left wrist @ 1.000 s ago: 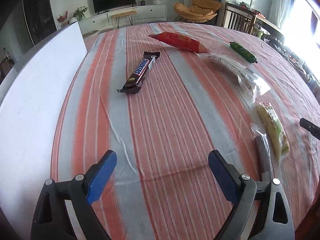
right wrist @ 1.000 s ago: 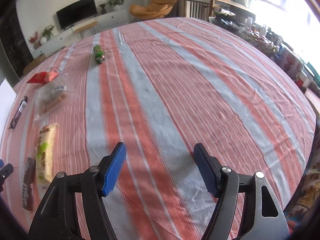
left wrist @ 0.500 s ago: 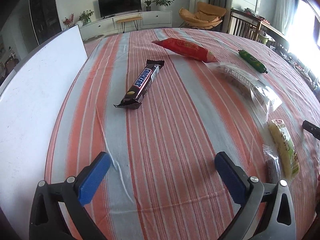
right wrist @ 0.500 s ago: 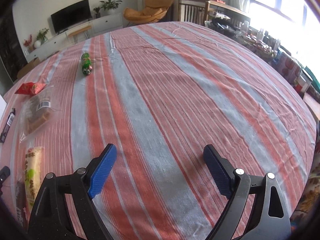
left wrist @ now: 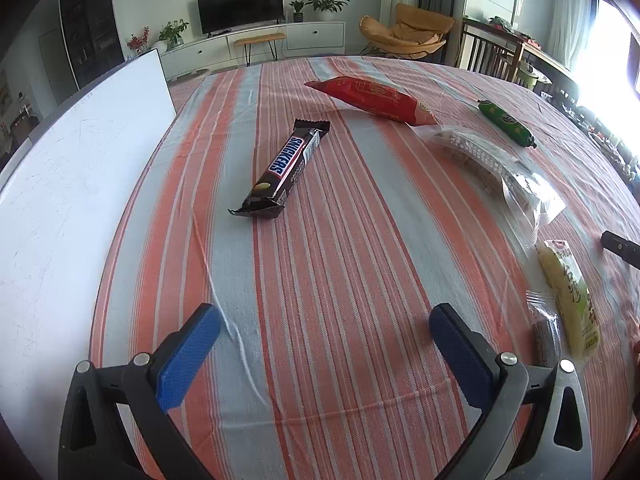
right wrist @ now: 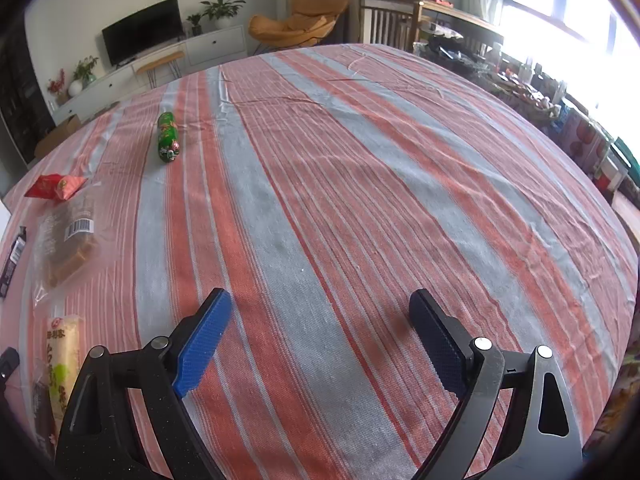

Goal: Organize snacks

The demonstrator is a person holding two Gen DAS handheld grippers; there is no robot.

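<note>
Lying on the striped tablecloth (left wrist: 328, 280), the Snickers bar (left wrist: 286, 168) sits far ahead of my left gripper (left wrist: 324, 320), red packet (left wrist: 376, 100) beyond it. My right gripper (right wrist: 320, 308) hovers over bare cloth. Both tongs are released, holding nothing.

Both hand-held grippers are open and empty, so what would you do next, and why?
Probably ease the left hand-held gripper forward toward the Snickers bar. Its jaws are wide apart and hold nothing, and the bar lies alone on the striped cloth straight ahead, nearer than the other snacks.
</note>
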